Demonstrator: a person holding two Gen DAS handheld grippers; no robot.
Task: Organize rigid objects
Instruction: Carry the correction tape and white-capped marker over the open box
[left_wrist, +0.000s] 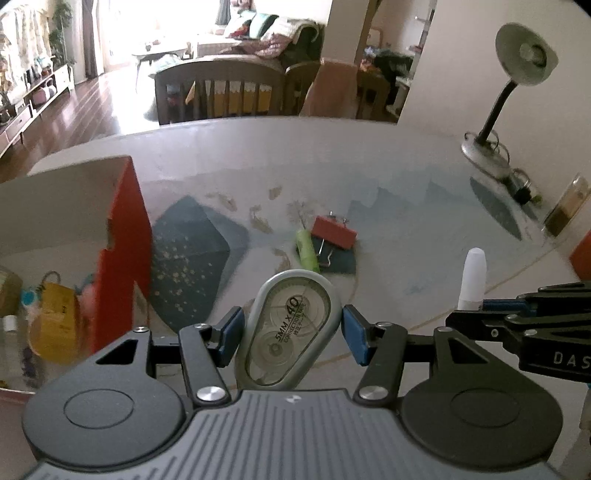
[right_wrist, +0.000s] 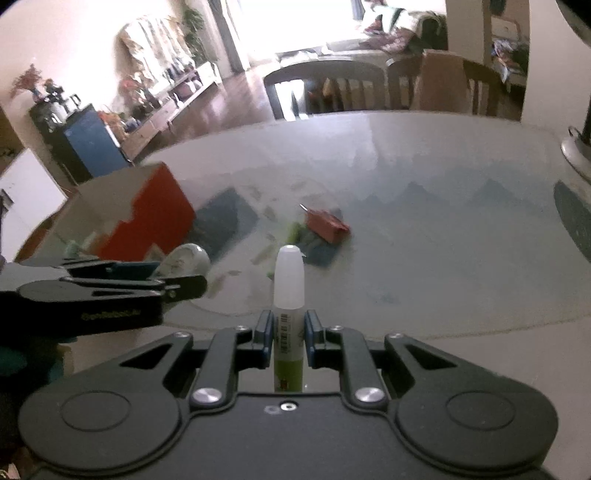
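My left gripper is shut on a grey correction tape dispenser, which it holds clear of the table. From the right wrist it shows at the left, with the tape sticking out of it. My right gripper is shut on an upright glue bottle with a white cap and a green label. Its cap shows at the right of the left wrist view. On the table ahead lie a red binder clip and a small green cylinder, side by side.
An open red and white box stands at the table's left. A desk lamp is at the far right beside a small brown bottle. Chairs line the glass table's far edge.
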